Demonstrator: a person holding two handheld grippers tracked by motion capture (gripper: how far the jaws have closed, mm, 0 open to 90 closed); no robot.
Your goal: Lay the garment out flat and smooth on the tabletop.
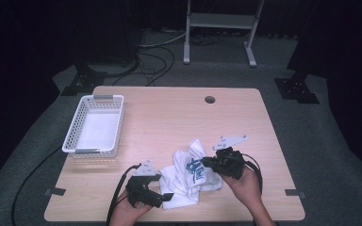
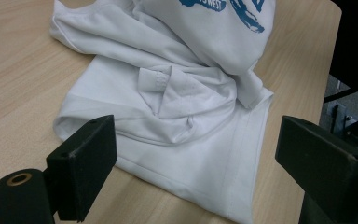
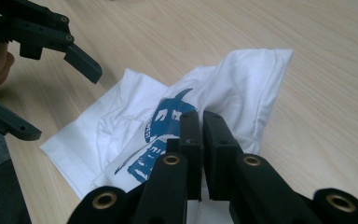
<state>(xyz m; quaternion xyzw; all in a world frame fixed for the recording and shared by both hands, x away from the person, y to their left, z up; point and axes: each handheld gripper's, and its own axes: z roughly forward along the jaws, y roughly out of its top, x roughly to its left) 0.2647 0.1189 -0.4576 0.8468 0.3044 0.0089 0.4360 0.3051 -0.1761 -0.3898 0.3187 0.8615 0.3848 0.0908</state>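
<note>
A white T-shirt (image 1: 192, 172) with a blue printed design lies crumpled on the near middle of the tabletop (image 1: 169, 117), bunched into folds, with one hemmed edge spread flat toward the person's side. In the left gripper view the T-shirt (image 2: 182, 102) shows a rumpled sleeve in its middle and the blue print at its far end, while its hem reaches down between the two jaws.

The right gripper (image 1: 206, 162) sits on the right side of the T-shirt, at the blue print. In the right gripper view the right gripper (image 3: 200, 135) has its jaws drawn together with only a thin slit between them, and they lie over the printed cloth (image 3: 168, 121); whether a fold of cloth is pinched between them cannot be told.

The left gripper (image 1: 166, 196) is at the near left corner of the T-shirt, its tip just at the hem. In the left gripper view its jaws stand wide apart, one on each side of the hem, holding nothing. The right gripper view shows the same left gripper (image 3: 56, 88) farther off, its fingers spread above the corner of the cloth.

A hand (image 1: 245, 186) holds the right gripper and another hand (image 1: 125, 214) holds the left one.

Well apart from the T-shirt, at the left edge of the tabletop, stands a white perforated basket (image 1: 70, 136).
</note>
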